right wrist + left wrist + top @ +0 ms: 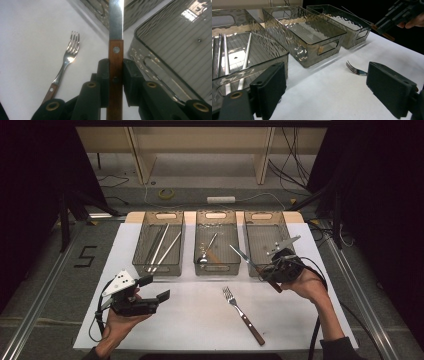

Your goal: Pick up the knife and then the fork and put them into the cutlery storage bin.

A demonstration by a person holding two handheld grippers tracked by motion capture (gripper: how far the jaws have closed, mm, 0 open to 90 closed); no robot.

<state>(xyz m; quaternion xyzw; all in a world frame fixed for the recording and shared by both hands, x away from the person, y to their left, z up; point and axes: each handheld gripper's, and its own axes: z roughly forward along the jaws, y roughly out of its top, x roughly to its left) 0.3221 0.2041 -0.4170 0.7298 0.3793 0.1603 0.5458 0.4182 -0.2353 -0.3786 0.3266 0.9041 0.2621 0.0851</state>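
Wooden-handled knife (115, 62) clamped between right gripper (115, 72) jaws at handle; stiff, light, blade ahead of jaws. Left gripper (324, 85) wide, empty.

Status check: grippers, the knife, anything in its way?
Right gripper shut on knife by its wooden handle, beside right bin. Left gripper open, idle. Fork on mat, clear of path.
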